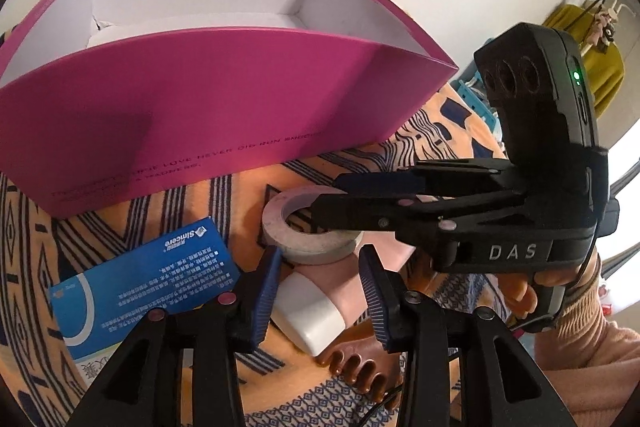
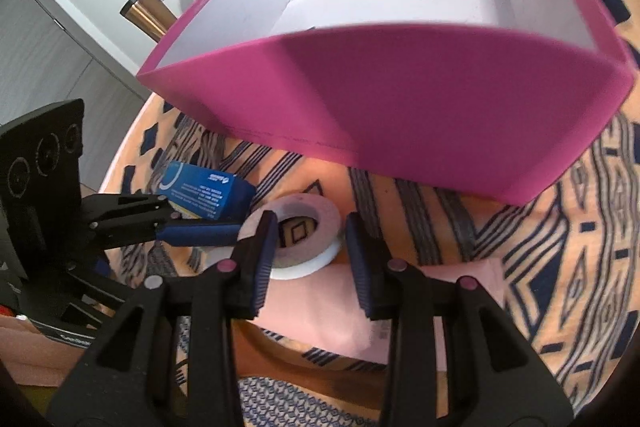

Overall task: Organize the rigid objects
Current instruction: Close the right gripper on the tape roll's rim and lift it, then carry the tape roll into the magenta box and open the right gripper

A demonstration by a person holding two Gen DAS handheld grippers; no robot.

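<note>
Writing: blue box (image 1: 146, 285) reads "Simcere"; my right tongs (image 1: 334, 201) body reads "DAS".
Left tongs (image 1: 320, 293): spread, empty.
Right tongs: spread over my tape roll (image 2: 306, 233).
Tape roll: lying flat near the pink box (image 1: 224, 99).
Surface: orange patterned cloth (image 2: 560, 247).

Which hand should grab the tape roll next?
Probably right. The right hand-held gripper is open with its fingers already straddling the tape roll. The left hand-held gripper is open around a white block instead.
</note>
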